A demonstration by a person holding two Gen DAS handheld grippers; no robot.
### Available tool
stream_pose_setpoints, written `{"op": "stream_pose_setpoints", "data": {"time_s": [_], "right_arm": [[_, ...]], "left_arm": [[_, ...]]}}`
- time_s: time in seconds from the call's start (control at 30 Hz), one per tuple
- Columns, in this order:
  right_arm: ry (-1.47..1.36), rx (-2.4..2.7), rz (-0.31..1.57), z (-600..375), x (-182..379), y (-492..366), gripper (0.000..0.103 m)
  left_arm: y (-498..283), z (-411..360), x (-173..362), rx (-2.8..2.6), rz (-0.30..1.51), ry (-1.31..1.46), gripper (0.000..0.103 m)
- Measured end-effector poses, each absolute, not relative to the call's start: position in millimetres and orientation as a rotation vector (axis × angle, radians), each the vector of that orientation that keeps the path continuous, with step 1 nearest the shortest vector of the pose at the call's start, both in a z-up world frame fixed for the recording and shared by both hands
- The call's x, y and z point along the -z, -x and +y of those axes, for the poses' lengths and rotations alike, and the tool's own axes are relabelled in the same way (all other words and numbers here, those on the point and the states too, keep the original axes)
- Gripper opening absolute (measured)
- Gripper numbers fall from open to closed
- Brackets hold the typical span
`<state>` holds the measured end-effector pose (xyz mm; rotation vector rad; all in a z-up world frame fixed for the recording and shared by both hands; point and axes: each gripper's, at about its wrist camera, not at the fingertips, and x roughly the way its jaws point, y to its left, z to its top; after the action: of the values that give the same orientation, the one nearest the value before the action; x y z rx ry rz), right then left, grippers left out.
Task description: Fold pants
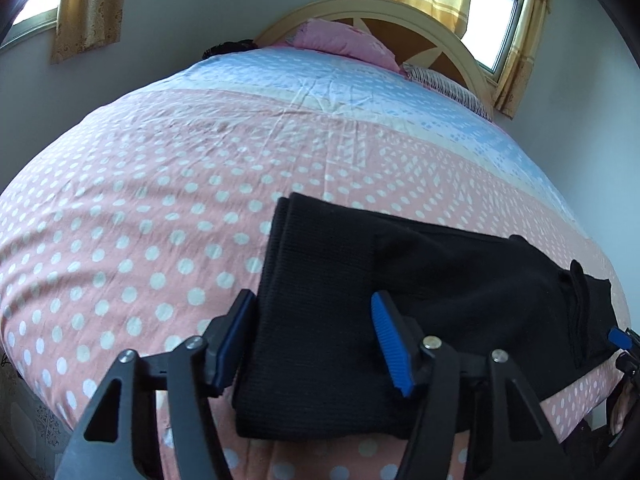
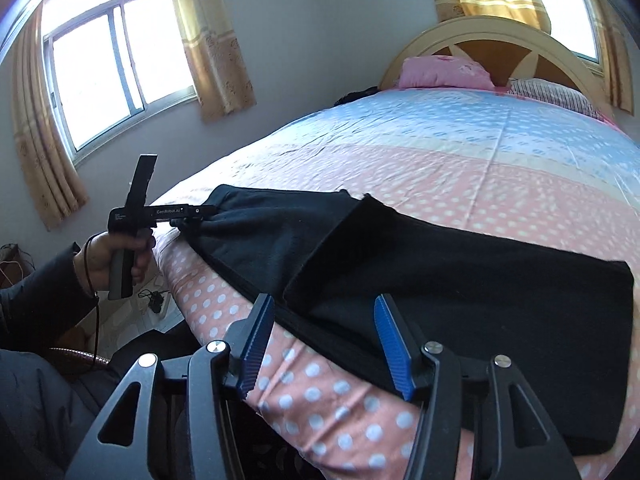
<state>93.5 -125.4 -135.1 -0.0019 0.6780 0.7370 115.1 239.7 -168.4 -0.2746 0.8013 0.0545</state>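
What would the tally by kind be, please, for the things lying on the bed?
Black pants: 1
Pink pillow: 1
Striped pillow: 1
Dark item at the far edge of the bedspread, too small to identify: 1
Total: 4

Pants (image 2: pixel 460 272) on bed (image 1: pixel 160 200) near front edge; pillows (image 2: pixel 444 72) behind, by headboard (image 2: pixel 480 36).

**Colours on the bed**

Black pants (image 1: pixel 360 280) lie on a bedsheet (image 1: pixel 160 200) of pink with white polka dots and a pale blue band. Pink pillow (image 1: pixel 340 42), striped pillow (image 2: pixel 552 94), golden-yellow curtains (image 2: pixel 212 40), blue gripper pads (image 2: pixel 390 344).
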Motion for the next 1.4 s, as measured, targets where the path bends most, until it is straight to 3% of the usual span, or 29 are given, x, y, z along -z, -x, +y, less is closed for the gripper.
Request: {"op": "stream_pose_setpoints", "data": {"time_s": [0.17, 0.23, 0.3, 0.7, 1.13, 1.4], "right_arm": [[-0.020, -0.731, 0.663, -129, 136, -96, 0.055], [-0.022, -0.720, 0.656, -132, 136, -96, 0.055], [-0.022, -0.705, 0.646, -134, 135, -96, 0.055], [-0.123, -0.446, 0.574, -212, 106, -112, 0.055], [-0.355, -0.176, 0.534, -310, 101, -124, 0.058], [-0.432, -0.105, 0.553, -339, 108, -128, 0.059]], "left_arm": [[-114, 240, 169, -0.049, 0.805, 0.273, 0.055], [-113, 239, 169, -0.028, 0.806, 0.288, 0.047], [-113, 241, 168, 0.029, 0.812, 0.353, 0.023], [-96, 204, 84, 0.188, 0.693, 0.479, 0.022], [-125, 35, 7, 0.506, 0.695, 0.391, 0.022], [-152, -76, 20, 0.603, 0.791, 0.270, 0.022]]}}
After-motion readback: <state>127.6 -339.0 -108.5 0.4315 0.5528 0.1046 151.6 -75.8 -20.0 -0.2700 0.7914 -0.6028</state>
